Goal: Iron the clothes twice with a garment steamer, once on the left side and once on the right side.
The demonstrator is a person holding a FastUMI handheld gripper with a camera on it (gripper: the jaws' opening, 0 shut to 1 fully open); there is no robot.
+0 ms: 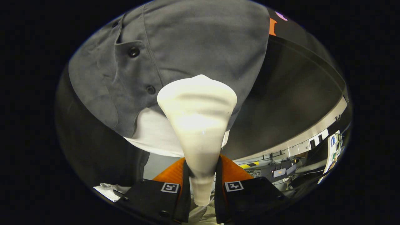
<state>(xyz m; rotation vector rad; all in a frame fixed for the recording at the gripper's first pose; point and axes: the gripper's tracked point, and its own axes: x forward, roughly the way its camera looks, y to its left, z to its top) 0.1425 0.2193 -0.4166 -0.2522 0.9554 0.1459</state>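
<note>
While clamped on both sides by the gripper [201, 184], garment steamer [197, 118] sits between the 2 fingers, wide head pressed against or just short of the grey shirt [187, 47], right of the button placket. Risks: head catching a button [150, 89], slipping in the pinch, dragging fabric into folds. No containers visible.

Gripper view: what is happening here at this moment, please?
A person is using a handheld gripper to steam a hanging grey shirt. The gripper is shut on the steamer, both fingers pressing its narrow handle. The steamer's wide head points up at the shirt, just right of the button placket and near the hem. A white garment shows below the shirt's hem. Whether the head touches the cloth cannot be told.
</note>
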